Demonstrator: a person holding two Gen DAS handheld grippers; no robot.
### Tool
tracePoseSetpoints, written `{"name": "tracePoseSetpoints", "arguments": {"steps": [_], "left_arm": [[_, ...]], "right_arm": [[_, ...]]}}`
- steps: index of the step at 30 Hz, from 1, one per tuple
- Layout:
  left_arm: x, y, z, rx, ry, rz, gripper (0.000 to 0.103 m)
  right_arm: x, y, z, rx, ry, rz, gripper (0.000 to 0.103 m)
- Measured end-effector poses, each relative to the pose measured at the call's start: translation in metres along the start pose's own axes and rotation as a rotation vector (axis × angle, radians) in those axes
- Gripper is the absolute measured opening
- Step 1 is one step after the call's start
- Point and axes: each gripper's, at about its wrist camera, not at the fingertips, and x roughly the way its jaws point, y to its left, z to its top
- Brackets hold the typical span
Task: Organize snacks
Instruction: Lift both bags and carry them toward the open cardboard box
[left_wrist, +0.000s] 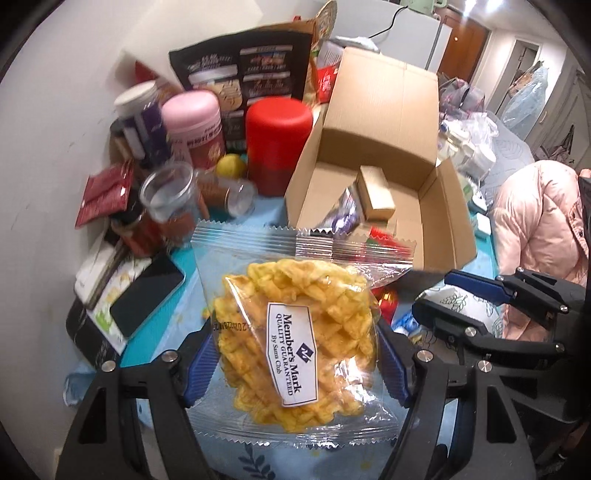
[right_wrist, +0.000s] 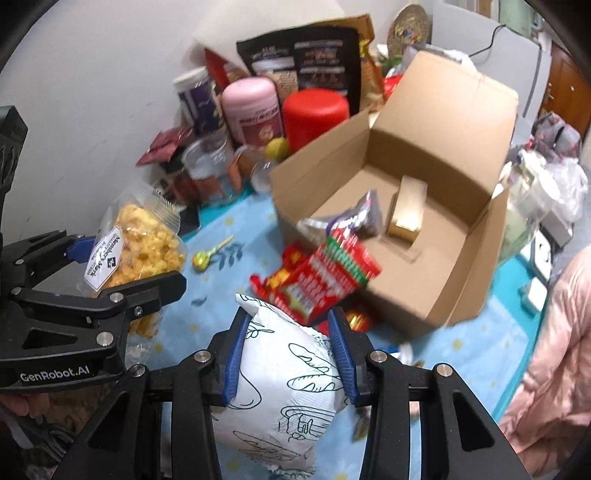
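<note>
Left gripper (left_wrist: 295, 354) clamped on a clear bag of yellow crackers (left_wrist: 295, 332), held up near the camera, left of the cardboard box (left_wrist: 380, 110). Right gripper (right_wrist: 290, 354) clamped on a white printed pouch (right_wrist: 284, 376), near side of the box. Box is open; inside are a small gold carton (right_wrist: 408, 210) and a purple-silver packet (right_wrist: 354, 221). Red snack pack (right_wrist: 332, 277) sits at its near edge. Jars (left_wrist: 279, 144) crowd the far left by the wall.

On the clear snack bag (left_wrist: 291, 343) I read "Member's Mark, Quality Guaranteed, By Sams Club". My left gripper (right_wrist: 110, 273) says "GenRobot.AI".
</note>
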Motion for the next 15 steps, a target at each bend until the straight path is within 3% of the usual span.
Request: {"name": "tracePoseSetpoints", "arguments": {"steps": [15], "left_arm": [[0.018, -0.018, 0.079, 0.048, -0.064, -0.016, 0.074]], "right_arm": [[-0.003, -0.043, 0.064, 0.005, -0.073, -0.06, 0.042]]}}
